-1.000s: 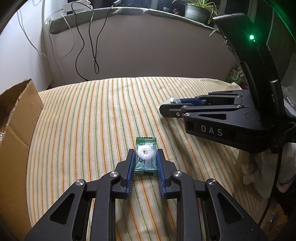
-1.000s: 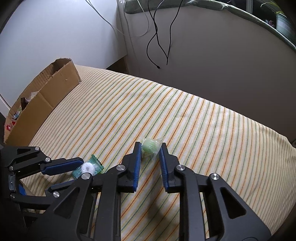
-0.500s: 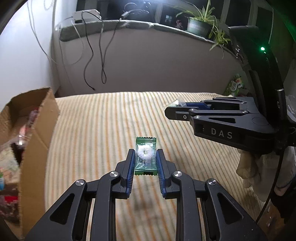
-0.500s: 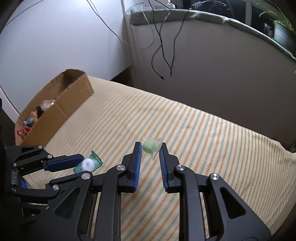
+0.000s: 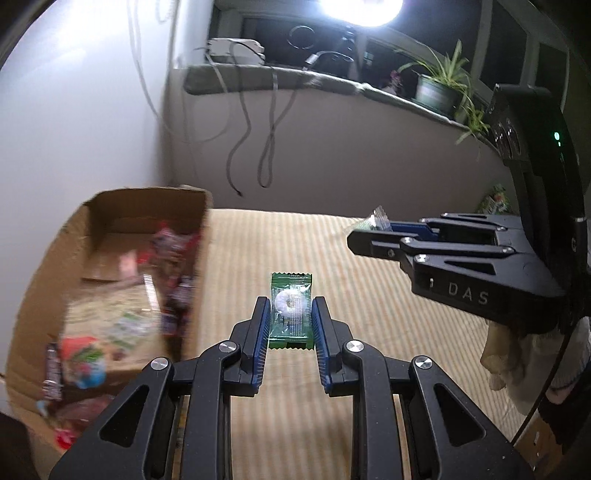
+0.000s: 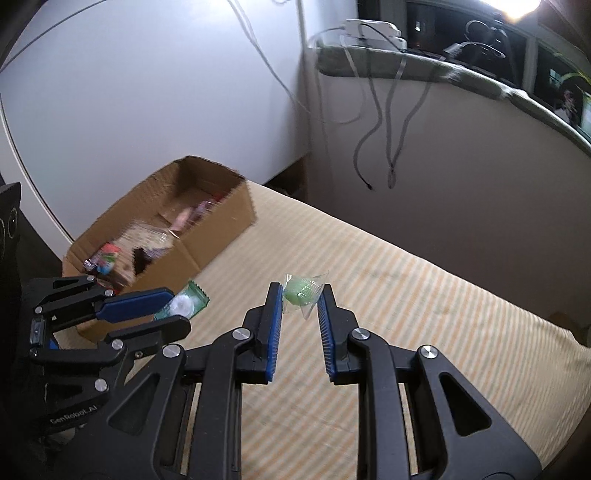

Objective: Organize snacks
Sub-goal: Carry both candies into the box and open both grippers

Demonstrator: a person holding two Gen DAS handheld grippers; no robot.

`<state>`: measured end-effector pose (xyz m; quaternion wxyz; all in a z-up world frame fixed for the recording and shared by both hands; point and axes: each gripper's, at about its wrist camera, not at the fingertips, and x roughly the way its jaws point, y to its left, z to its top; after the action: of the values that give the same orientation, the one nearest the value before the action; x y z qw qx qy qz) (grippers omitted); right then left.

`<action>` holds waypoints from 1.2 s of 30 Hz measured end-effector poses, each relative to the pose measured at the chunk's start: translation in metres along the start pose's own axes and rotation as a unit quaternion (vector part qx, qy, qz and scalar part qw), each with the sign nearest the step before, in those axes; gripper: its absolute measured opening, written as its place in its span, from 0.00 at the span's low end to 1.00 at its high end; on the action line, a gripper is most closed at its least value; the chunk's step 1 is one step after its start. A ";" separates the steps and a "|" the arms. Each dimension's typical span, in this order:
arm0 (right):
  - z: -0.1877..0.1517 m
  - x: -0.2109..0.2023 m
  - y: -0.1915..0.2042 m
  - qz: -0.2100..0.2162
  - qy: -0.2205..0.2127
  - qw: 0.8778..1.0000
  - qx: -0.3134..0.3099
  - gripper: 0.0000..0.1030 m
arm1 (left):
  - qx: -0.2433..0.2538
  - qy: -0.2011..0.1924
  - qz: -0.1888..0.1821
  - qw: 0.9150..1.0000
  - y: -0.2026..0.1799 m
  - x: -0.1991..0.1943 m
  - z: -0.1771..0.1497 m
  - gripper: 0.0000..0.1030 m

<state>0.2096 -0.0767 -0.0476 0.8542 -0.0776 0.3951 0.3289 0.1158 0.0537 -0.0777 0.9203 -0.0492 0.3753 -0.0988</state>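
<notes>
Snacks: we hold a green ring-candy packet (image 5: 291, 309) clamped in the left hand-held gripper (image 5: 290, 314) and a clear-wrapped green sweet (image 6: 303, 291) pinched in the right hand-held gripper (image 6: 300, 299), both raised above the striped bedcover (image 6: 424, 295), beside the open cardboard box (image 5: 110, 236) of mixed wrapped snacks.

Lighting: dim interior, cool cast. Source: one blown-out lamp (image 5: 360, 9) at top of frame, flaring white; glow spills on the wall (image 5: 74, 74). Blur: cardboard box (image 5: 110, 280) and striped cloth (image 6: 424, 302) motion-smeared. Distortion: strong fisheye bowing, dark vignetted corners.
</notes>
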 end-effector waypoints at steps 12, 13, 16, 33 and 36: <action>0.033 0.029 0.052 0.034 -0.004 0.999 -0.026 0.19 | -0.027 -0.018 0.038 0.999 0.057 -0.018 0.009 0.21; 0.035 0.031 0.055 0.036 -0.004 0.999 -0.027 0.19 | -0.029 -0.018 0.039 0.999 0.061 -0.019 0.008 0.21; 0.042 0.037 0.063 0.041 -0.003 0.999 -0.032 0.19 | -0.035 -0.017 0.042 0.998 0.071 -0.021 0.008 0.21; 0.071 0.075 0.089 0.071 0.009 0.996 -0.048 0.19 | -0.062 -0.014 0.063 0.996 0.117 -0.021 0.011 0.21; 0.073 0.081 0.089 0.075 0.011 0.996 -0.048 0.20 | -0.064 -0.014 0.064 0.996 0.121 -0.021 0.011 0.21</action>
<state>0.2379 0.0606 -0.0458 0.8178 -0.0922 0.3933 0.4099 0.1264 0.1767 -0.0756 0.9249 -0.0854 0.3702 -0.0143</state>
